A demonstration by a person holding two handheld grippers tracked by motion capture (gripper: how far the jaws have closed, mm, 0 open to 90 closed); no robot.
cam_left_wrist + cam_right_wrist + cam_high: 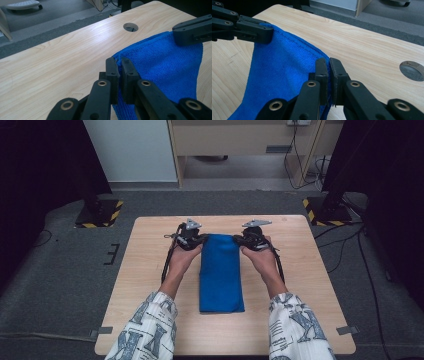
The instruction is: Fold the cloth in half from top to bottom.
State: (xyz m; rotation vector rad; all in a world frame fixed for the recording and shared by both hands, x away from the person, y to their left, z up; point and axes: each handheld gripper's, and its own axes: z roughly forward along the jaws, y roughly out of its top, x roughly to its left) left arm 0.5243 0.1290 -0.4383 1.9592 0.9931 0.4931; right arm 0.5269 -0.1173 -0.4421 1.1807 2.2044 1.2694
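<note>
High view: blue towel (221, 275) lies folded, its long axis running from the person toward the far edge of the surface (145, 290). Left claw (192, 240) and right claw (250, 240) each pinch a far corner.

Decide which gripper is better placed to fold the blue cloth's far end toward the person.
Neither alone: the left gripper and right gripper each pinch a far corner of the blue cloth, so both seem equally placed.
</note>
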